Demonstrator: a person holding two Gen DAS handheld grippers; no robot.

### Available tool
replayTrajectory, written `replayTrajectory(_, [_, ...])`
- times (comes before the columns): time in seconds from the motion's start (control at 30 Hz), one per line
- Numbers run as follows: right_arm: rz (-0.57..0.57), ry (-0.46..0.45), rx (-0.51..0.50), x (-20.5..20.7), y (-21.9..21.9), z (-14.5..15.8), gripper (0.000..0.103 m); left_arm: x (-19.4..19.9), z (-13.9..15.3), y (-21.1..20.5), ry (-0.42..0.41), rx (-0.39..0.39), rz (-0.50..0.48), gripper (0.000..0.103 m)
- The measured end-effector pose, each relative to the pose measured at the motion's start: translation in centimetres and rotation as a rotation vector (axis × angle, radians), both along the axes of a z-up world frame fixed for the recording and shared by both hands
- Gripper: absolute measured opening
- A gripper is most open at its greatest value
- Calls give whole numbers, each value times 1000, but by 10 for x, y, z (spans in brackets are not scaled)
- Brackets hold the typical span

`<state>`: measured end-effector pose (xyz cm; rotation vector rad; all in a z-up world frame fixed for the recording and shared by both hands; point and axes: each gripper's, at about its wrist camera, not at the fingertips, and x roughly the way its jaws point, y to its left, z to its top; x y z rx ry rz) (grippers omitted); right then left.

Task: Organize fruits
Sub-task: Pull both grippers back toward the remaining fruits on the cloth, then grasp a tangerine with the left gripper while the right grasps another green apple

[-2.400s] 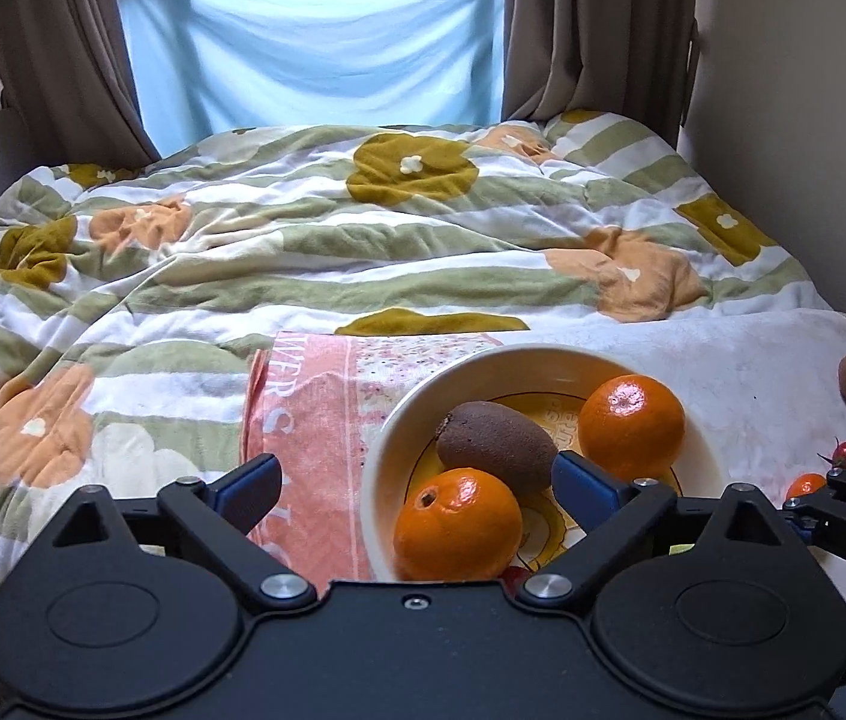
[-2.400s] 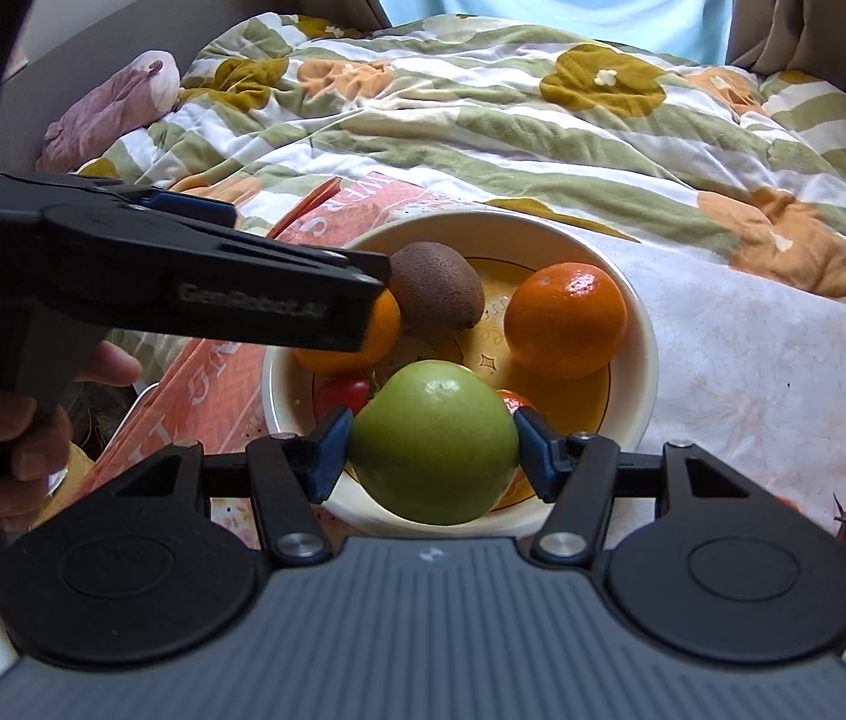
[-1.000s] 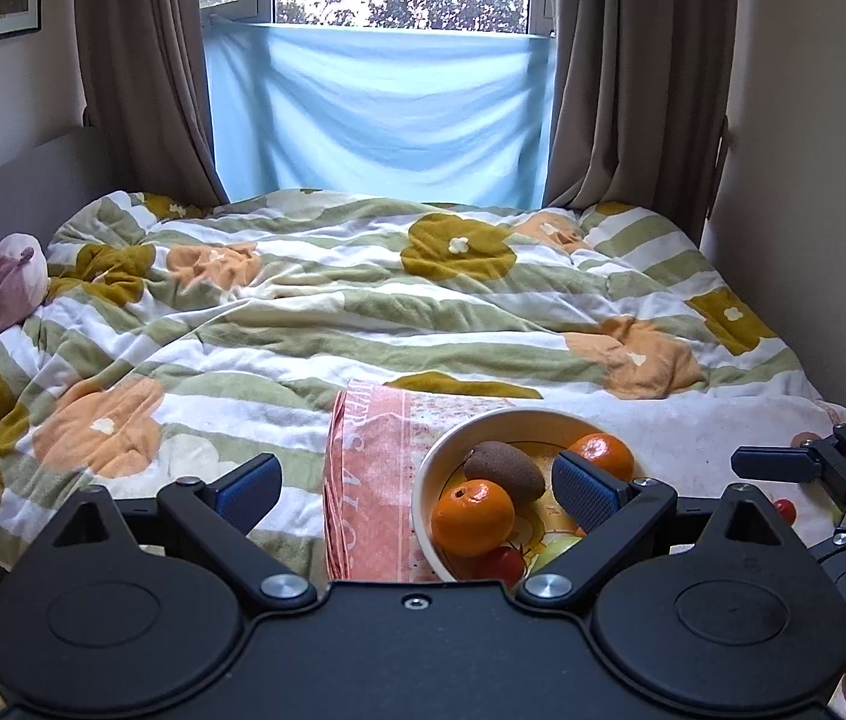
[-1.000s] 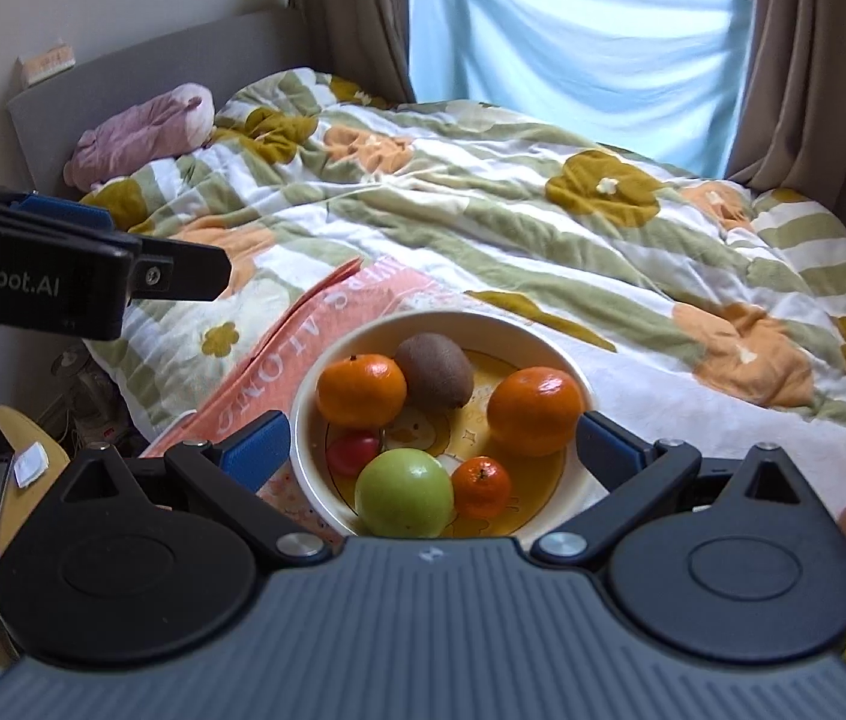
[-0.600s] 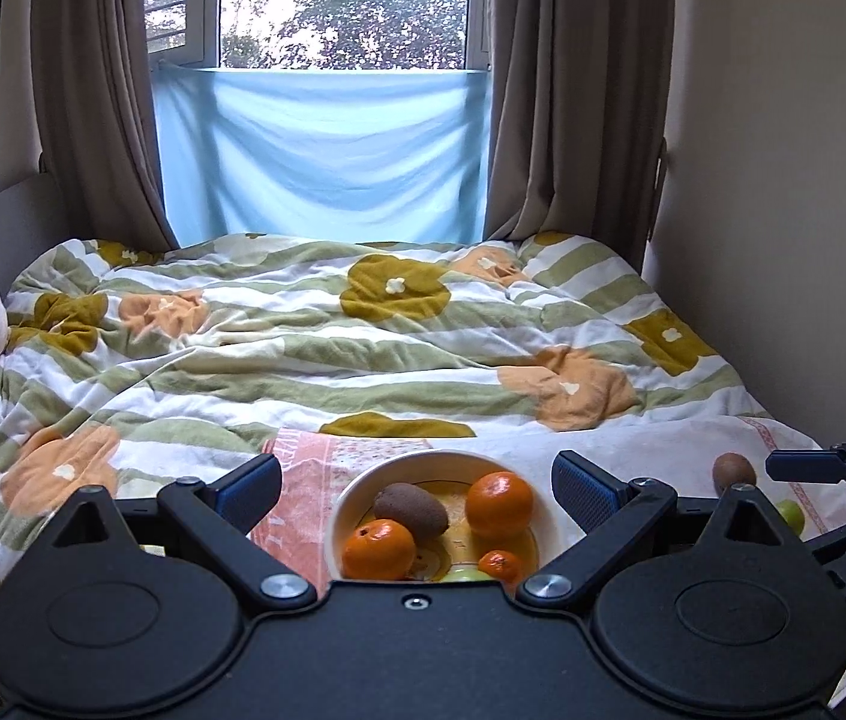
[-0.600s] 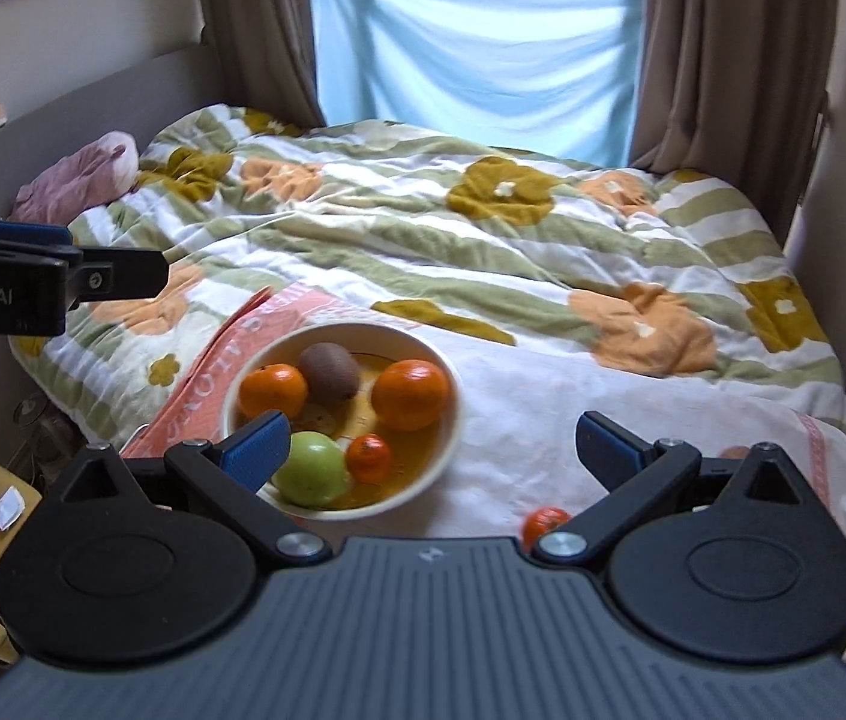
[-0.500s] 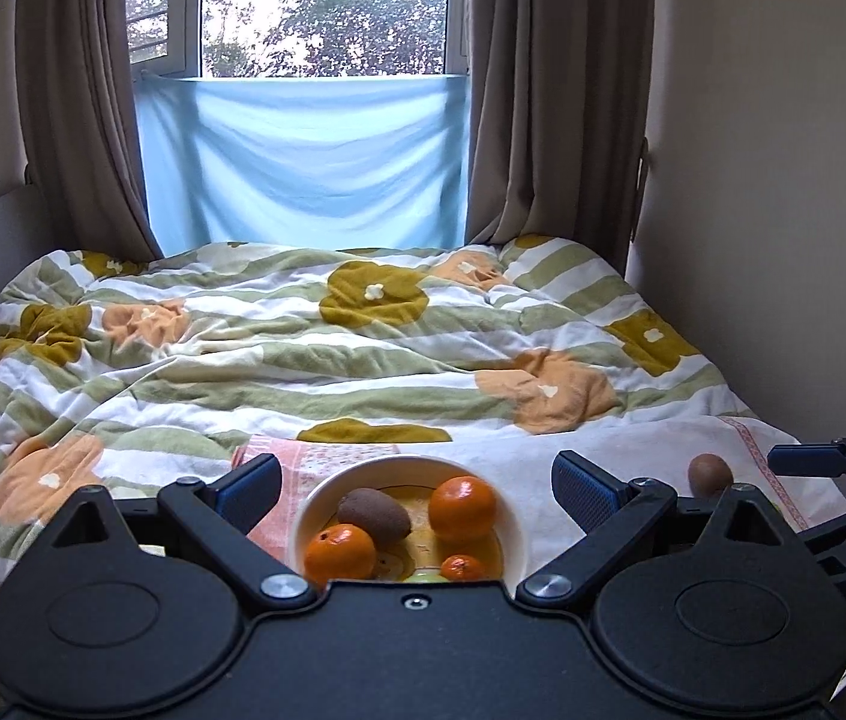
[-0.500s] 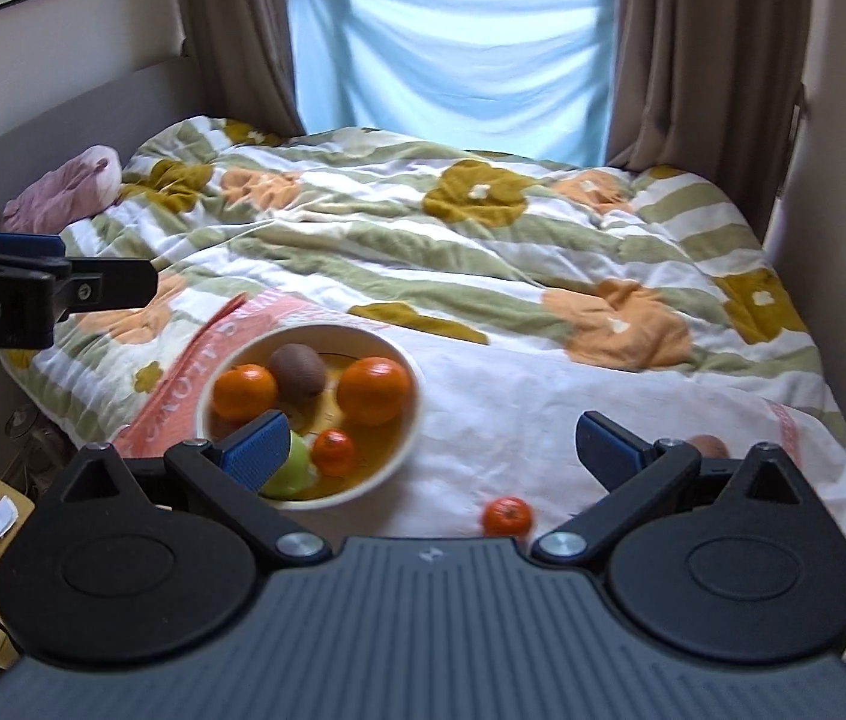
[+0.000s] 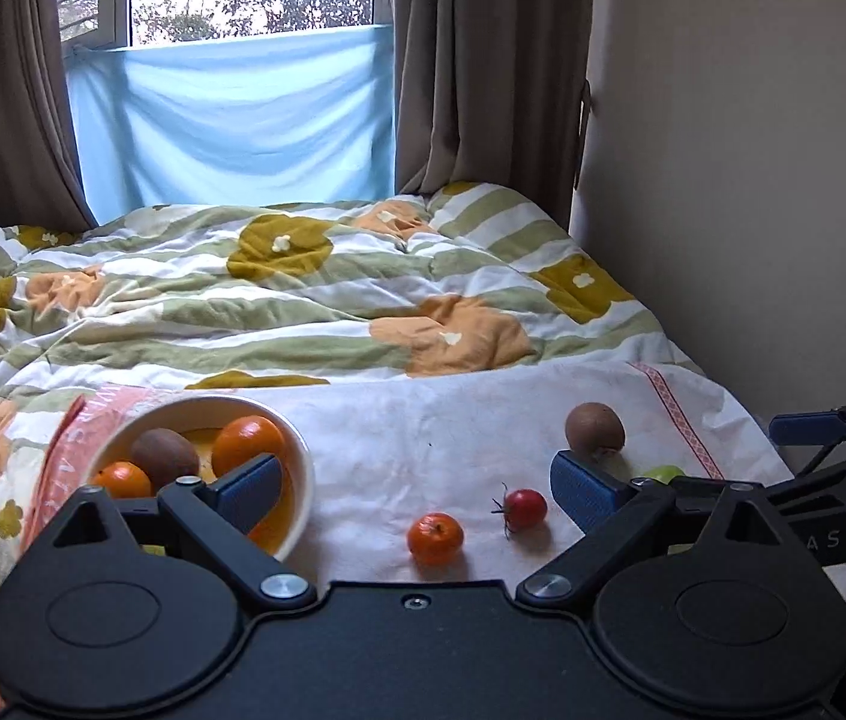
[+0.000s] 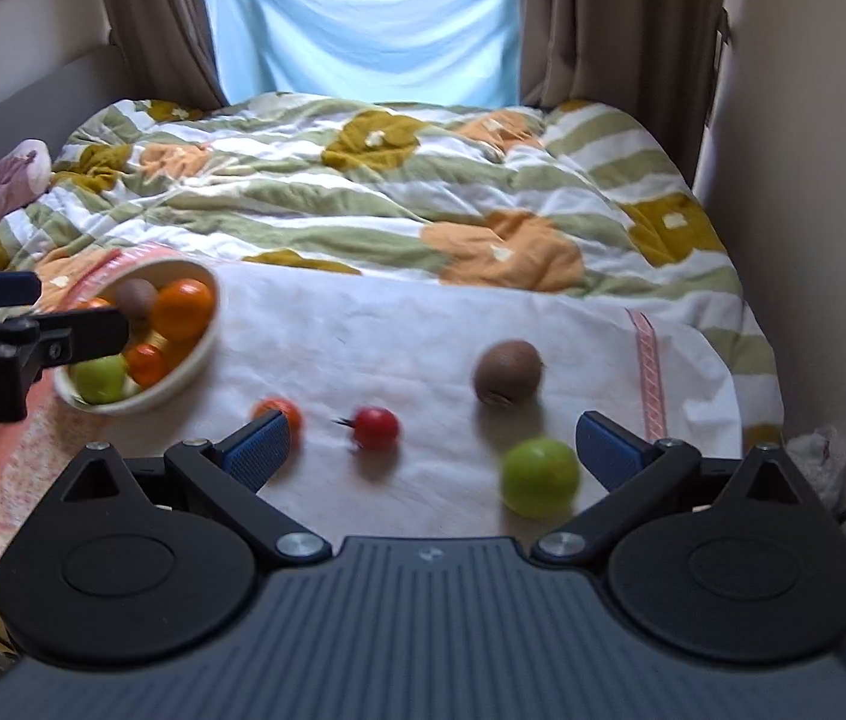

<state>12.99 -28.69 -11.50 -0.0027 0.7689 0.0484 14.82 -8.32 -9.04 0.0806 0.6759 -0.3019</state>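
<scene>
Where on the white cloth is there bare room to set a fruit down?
Free: white cloth between the bowl and the kiwi. Crowded: near edge, with small orange, tomato and green apple.

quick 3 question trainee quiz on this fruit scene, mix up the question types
1. True or false: the right gripper is holding a fruit.
2. How many fruits lie loose on the white cloth, outside the bowl?
3. Which loose fruit lies nearest the bowl: A) kiwi B) small orange C) green apple

Key:
1. False, its jaws are open and empty.
2. Four: kiwi, small orange, tomato, green apple.
3. B
</scene>
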Motion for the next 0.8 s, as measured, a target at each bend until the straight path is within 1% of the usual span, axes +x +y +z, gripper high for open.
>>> replayTrajectory(0.1, [-26, 14, -10, 2, -20, -21, 103, 6, -23, -18, 24, 13, 6, 97])
replayTrajectory(0.17, [-32, 27, -2, 4, -31, -34, 103, 11, -37, -27, 21, 25, 14, 97])
replayTrajectory(0.27, [-39, 54, 24, 11, -44, -55, 103, 19, -61, -40, 2, 76, 24, 97])
replayTrajectory(0.33, [-36, 73, 38, 18, -48, -68, 103, 29, -77, -46, 22, 98, 32, 95])
replayTrajectory(0.4, [-32, 87, 37, 24, -51, -80, 103, 37, -91, -48, 56, 110, 38, 86])
replayTrajectory(0.47, [-32, 90, 42, 29, -53, -88, 103, 46, -103, -51, 89, 123, 39, 82])
replayTrajectory(0.63, [-20, 92, 58, 40, -55, -99, 103, 59, -121, -56, 109, 161, 62, 79])
replayTrajectory(0.7, [-5, 98, 58, 44, -53, -102, 101, 64, -126, -58, 120, 172, 62, 71])
replayTrajectory(0.8, [1, 105, 61, 47, -52, -106, 99, 67, -131, -60, 134, 187, 54, 65])
